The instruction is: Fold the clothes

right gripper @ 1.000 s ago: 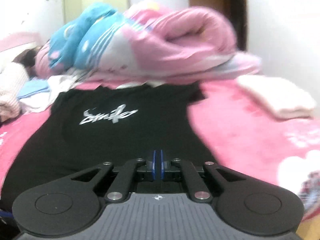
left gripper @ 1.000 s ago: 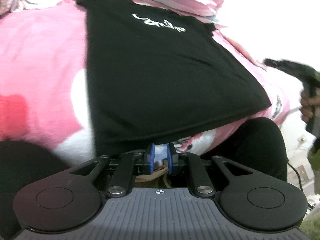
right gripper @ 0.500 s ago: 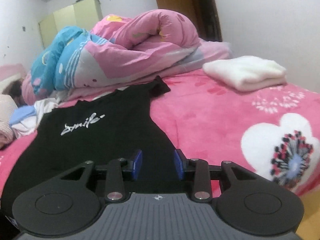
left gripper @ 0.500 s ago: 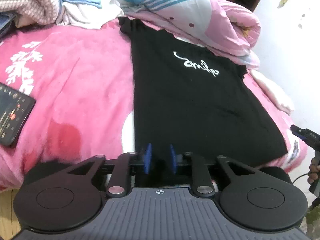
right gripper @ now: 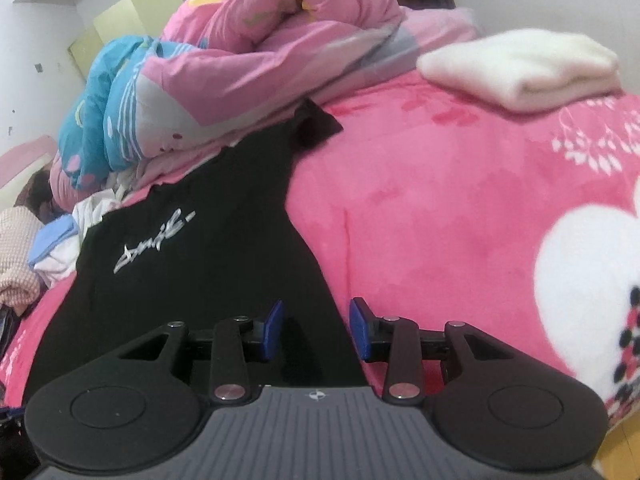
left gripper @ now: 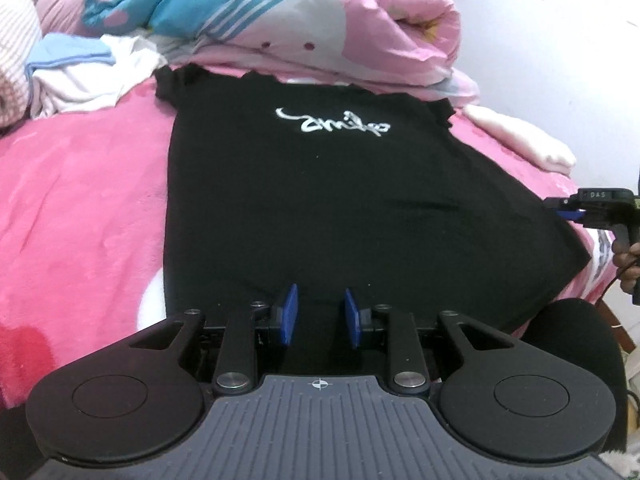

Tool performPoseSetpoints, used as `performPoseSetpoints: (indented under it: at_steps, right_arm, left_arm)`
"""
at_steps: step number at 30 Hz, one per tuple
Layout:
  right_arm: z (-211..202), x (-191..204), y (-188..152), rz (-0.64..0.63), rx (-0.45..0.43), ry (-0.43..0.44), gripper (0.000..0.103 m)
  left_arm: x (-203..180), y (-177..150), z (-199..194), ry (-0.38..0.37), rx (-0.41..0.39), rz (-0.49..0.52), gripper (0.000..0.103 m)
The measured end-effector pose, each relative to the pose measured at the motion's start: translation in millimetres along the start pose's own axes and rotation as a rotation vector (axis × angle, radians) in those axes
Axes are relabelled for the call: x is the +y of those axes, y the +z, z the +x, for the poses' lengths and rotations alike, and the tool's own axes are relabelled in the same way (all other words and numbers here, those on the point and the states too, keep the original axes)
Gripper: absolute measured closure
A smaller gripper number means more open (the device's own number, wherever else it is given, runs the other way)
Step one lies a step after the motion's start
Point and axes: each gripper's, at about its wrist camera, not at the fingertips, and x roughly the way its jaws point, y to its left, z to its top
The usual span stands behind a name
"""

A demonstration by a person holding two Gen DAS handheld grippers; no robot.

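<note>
We see a black T-shirt [left gripper: 320, 200] spread flat on a bed with a pink blanket [left gripper: 80, 208], its white script logo [left gripper: 332, 122] toward the top of the left wrist frame and its hem at the bottom, just above the left tongs [left gripper: 318, 314]. The left tongs have just been opening, though they have hardly widened in the last moment; their blue pads [left gripper: 289, 314] stand a moderate gap apart over the hem, and we cannot make out any cloth pinched between them.

In the right wrist frame the same shirt runs from the lower left up toward the centre, one short sleeve [right gripper: 316, 124] poking out onto the pink blanket. The right tongs [right gripper: 316, 330] sit at the bottom centre, over the shirt's side edge: the left pad lies over black cloth, the right pad [right gripper: 358, 330] over pink blanket. These tongs have just been opening too, stand a little wider than the left pair, and grip nothing.

In the left wrist frame the right tongs also show at the right edge, near the shirt's lower corner, with fingers [left gripper: 628, 256] of a hand on the handle.

A rolled pink and blue quilt [right gripper: 240, 60] lies beyond the collar. A folded cream cloth [right gripper: 520, 66] rests at upper right of the right wrist frame, and a heap of white and blue clothes [left gripper: 80, 68] at upper left of the left one.
</note>
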Motion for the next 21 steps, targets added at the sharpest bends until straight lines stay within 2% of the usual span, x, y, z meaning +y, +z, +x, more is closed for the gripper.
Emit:
performPoseSetpoints:
  at_steps: [6,8,9,12,15,18,21]
  right_arm:
    - [0.3,-14.7,3.2,0.06,-0.003,0.056,0.065]
    - [2.6,-5.7,0.6,0.007,0.004,0.057,0.08]
    - [1.3,-0.5,-1.0,-0.02,-0.004,0.043,0.102]
    - [-4.8,3.5,-3.8,-0.028,-0.047,-0.001,0.102]
    - [-1.5,-19.9,-5.9,0.089,-0.058,-0.017,0.102]
    - [1.3,-31.3,-7.3,0.15,-0.072,0.009,0.102]
    - [-8.8,-41.1,-6.0,0.218,-0.095,0.036,0.095]
  left_arm:
    - [16.2,-0.4,1.5,-0.067,-0.013,-0.106,0.077]
    - [16.4,1.2,2.9,-0.068,-0.012,-0.117,0.077]
    - [14.9,1.2,2.9,-0.065,-0.013,-0.113,0.077]
    - [10.7,0.8,2.7,-0.049,-0.014,-0.09,0.077]
    - [8.8,1.6,2.9,-0.043,-0.014,-0.077,0.077]
    - [10.8,2.0,2.9,-0.046,-0.01,-0.078,0.077]
    - [11.4,2.3,3.3,-0.048,-0.008,-0.08,0.077]
